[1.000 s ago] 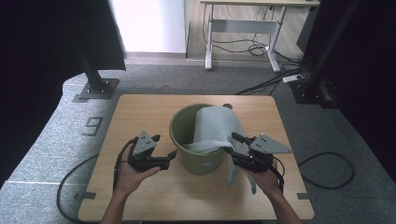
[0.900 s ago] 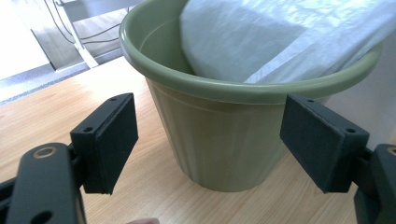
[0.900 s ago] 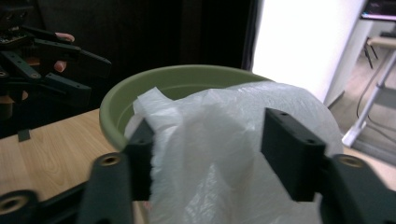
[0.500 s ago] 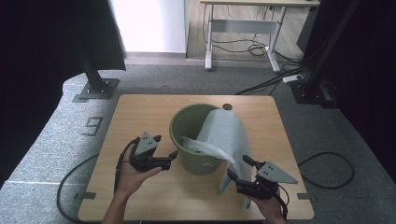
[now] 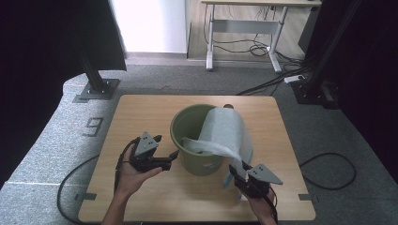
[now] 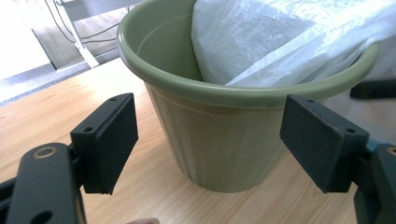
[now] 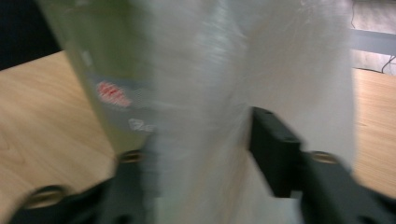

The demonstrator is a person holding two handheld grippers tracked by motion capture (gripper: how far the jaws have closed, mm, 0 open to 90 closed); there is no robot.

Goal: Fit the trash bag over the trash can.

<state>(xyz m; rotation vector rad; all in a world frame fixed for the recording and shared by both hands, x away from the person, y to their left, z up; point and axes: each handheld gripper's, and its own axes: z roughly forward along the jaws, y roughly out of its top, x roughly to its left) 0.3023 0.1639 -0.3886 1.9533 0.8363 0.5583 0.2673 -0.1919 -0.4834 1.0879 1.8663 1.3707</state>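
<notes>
A green plastic bucket (image 5: 195, 154) stands upright at the middle of the wooden table (image 5: 141, 117). A white translucent plastic bag (image 5: 225, 129) hangs out of it over the near right rim. My right gripper (image 5: 236, 174) is near the table's front edge, shut on the bag's lower end and holding it stretched. In the right gripper view the blurred bag (image 7: 210, 93) covers the left jaw, and the bucket wall (image 7: 102, 79) is behind it. My left gripper (image 5: 165, 161) is open beside the bucket's left wall. Its pads (image 6: 109, 140) stand wide apart before the bucket (image 6: 219, 144) and the bag (image 6: 280, 42).
A small dark object (image 5: 228, 106) peeks out behind the bucket's far rim. Black stand bases (image 5: 96, 89) and cables (image 5: 328, 173) lie on the grey floor around the table. A desk frame (image 5: 244, 28) stands farther back.
My right gripper has pulled back toward the table's front edge, drawing the bag out over the bucket's rim. The left gripper has hardly moved.
</notes>
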